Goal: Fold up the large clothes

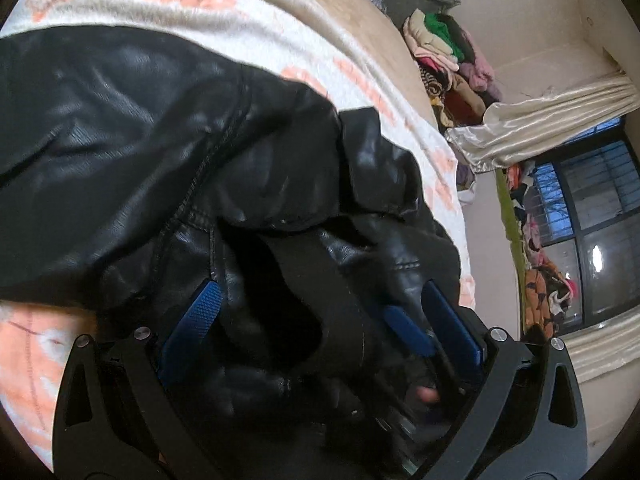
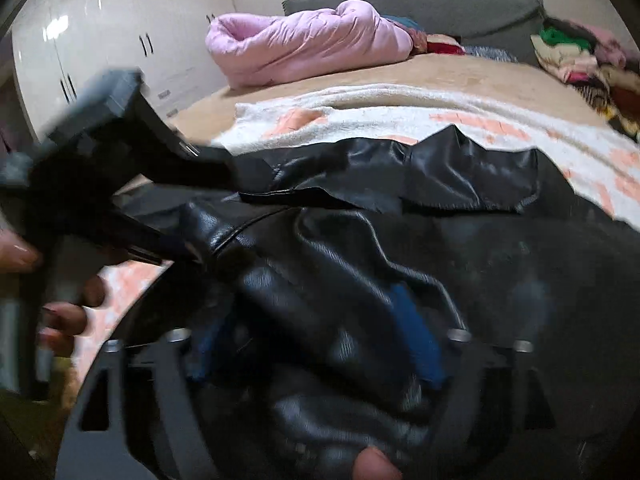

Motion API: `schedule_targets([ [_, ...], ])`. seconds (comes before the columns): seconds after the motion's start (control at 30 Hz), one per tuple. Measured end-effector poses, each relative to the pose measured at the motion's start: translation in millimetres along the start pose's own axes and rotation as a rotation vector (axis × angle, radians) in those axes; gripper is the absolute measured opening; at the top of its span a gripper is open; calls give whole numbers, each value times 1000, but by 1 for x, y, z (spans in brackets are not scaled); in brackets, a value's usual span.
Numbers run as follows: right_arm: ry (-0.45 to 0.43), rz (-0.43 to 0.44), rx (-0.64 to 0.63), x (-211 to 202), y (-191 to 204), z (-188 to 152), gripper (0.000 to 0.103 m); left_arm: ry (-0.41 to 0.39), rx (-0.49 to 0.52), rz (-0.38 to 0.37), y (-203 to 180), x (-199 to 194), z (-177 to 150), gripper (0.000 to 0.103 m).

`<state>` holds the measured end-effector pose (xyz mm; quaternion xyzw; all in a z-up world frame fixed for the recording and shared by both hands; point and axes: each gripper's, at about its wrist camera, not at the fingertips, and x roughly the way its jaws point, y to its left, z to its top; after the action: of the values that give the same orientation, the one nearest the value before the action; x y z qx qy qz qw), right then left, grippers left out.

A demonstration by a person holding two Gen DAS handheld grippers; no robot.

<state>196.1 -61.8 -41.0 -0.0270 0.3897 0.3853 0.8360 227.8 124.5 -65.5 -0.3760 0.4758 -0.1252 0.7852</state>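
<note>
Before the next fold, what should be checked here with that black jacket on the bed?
1. Black leather jacket resting on the blanket: ok.
2. Right gripper not clamping: ok, jaws wide, leather loose between them.
3. Left gripper holding firmly: cannot tell, leather bunched between spread jaws.
4. Jacket lying smooth: not ok, crumpled.
5. Pink quilt away from the jacket: ok, bare blanket between.
</note>
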Motion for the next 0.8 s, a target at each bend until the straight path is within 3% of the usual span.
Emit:
schedule_targets([
  [0.07, -16, 13, 17, -15, -5, -3, 89, -4, 12, -7, 0, 6, -3, 88],
  [0.13, -40, 5, 33, -34, -12, -7, 89, -5, 34, 5, -4, 11, -5, 49],
  [0.17, -52, 2, 47, -43, -16, -8, 89, -14, 55, 41, -6, 13, -6, 39],
  [0.2, -64, -3, 63, -52, -21, -9, 89, -20, 81, 62, -10, 13, -7, 13],
  [0.23, -83, -5, 82, -63, -27, -11, 88, -26, 102, 66, -14, 13, -9, 0],
  [0.3, -116, -21, 121, -86, -41, -15, 69, -51, 136, 40, -25, 6, -12, 0],
  [0.33, -124, -34, 136, -94, -47, -16, 64, -65, 156, 23, -34, 1, -13, 0],
  [0.4, -155, -80, 184, -114, -64, -16, 47, -98, 212, -56, -62, -19, -15, 0],
  [0.47, -191, -137, 208, -132, -79, -12, 40, -149, 298, -94, -92, -42, -16, 0],
  [0.6, -246, -256, 275, -157, -116, 1, 40, -243, 415, -124, -129, -77, -7, 0],
  [0.7, -231, -314, 314, -153, -140, 8, 28, -286, 470, -49, -130, -77, 5, 0],
  [0.8, -137, -368, 364, -128, -165, 16, 27, -255, 433, 24, -99, -58, 21, 0],
])
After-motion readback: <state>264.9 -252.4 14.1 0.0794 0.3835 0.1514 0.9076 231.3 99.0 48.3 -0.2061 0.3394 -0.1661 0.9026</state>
